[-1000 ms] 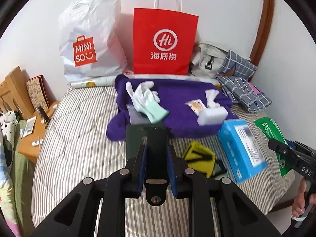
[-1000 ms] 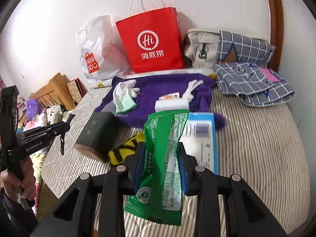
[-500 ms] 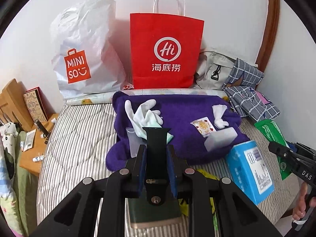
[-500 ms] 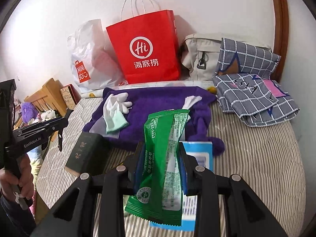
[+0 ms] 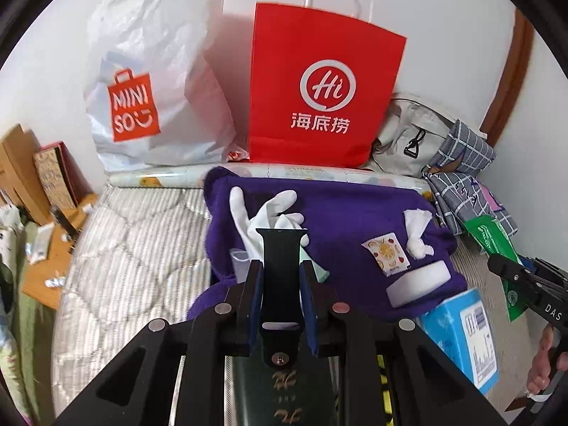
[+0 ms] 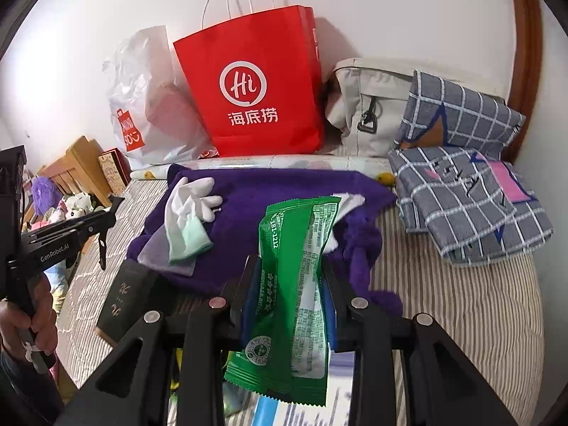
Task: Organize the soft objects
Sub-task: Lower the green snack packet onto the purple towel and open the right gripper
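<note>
the left gripper (image 5: 282, 277) has its fingers closed on a black strap (image 5: 281, 248), held above the purple towel (image 5: 340, 213) on the striped bed (image 5: 135, 234). the right gripper (image 6: 289, 294) has its fingers pinched on a green packet (image 6: 294, 269) standing upright over the towel's near edge. white gloves (image 6: 188, 209) lie on the towel, a dark green box (image 6: 120, 298) just beside it.

Bare striped mattress (image 6: 461, 305) right of cluttered purple towel (image 6: 284, 191); bags behind.
</note>
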Tool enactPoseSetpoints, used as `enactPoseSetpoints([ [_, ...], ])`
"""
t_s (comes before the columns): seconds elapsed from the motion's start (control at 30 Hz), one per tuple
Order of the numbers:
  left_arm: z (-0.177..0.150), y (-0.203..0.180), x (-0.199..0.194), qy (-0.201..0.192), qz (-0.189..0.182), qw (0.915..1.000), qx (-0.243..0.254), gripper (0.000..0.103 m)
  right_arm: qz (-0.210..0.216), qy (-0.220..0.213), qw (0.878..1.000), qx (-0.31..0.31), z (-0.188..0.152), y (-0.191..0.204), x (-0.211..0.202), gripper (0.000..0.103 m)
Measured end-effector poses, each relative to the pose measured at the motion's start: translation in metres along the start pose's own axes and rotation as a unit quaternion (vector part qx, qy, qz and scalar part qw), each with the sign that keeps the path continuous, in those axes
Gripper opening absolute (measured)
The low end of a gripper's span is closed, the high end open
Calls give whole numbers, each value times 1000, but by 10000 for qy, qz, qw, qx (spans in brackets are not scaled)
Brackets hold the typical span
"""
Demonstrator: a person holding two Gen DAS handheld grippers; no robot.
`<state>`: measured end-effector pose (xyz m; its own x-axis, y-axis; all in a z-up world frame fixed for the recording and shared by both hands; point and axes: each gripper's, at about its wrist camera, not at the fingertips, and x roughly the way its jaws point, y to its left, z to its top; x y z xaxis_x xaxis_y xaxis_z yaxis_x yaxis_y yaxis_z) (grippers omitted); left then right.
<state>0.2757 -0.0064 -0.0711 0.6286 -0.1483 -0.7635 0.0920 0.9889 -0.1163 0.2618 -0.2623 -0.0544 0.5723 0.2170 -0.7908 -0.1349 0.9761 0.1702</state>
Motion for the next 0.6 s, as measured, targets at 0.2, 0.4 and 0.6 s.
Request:
enactPoseSetpoints([
  [0.2, 8, -2, 29, 154, 51, 9999, 35, 20, 26, 116, 9999, -68, 22, -1, 33, 31],
  [0.4, 19, -8, 60, 377, -62, 9991, 165, 20, 123, 355, 9993, 15, 35, -11, 71, 31],
  [0.6, 23, -18, 86, 698, -30, 9972, 263, 20, 119, 860, 9962, 118, 34, -21, 108, 32],
])
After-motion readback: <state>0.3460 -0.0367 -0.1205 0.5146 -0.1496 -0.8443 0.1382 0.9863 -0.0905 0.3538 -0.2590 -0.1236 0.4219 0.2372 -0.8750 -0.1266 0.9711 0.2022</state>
